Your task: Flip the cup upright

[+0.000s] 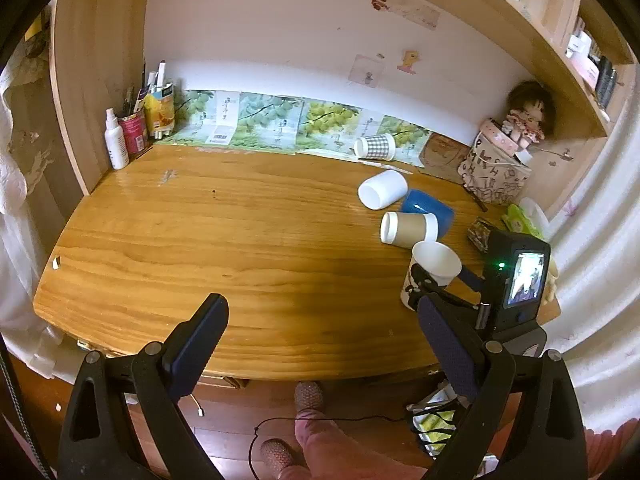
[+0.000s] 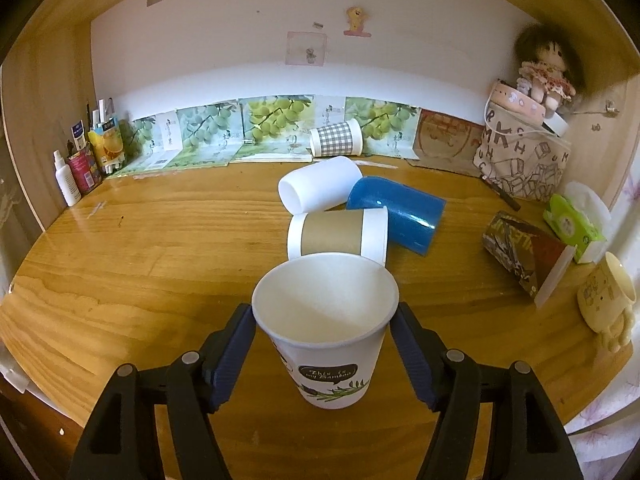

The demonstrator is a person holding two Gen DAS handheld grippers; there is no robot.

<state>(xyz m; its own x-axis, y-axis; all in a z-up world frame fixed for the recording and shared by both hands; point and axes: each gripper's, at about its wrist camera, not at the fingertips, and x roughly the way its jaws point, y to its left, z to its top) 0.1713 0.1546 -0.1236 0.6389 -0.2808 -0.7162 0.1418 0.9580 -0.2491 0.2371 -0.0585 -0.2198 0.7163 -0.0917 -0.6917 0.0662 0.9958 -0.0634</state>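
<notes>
Right wrist: padded right tool (image 2: pixel 325 334) clasps upright tapered paper cup (image 2: pixel 326 332); left tool (image 1: pixel 320 336) wide.

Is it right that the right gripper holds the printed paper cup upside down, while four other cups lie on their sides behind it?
Not quite: the printed paper cup is upright, mouth up, between the right gripper's fingers. The right wrist view shows it. Four cups do lie on their sides behind it.

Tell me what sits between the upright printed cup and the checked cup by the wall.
From the printed cup toward the checked cup: a brown-sleeved cup, then a white cup, both on their sides, in the right wrist view.
</notes>
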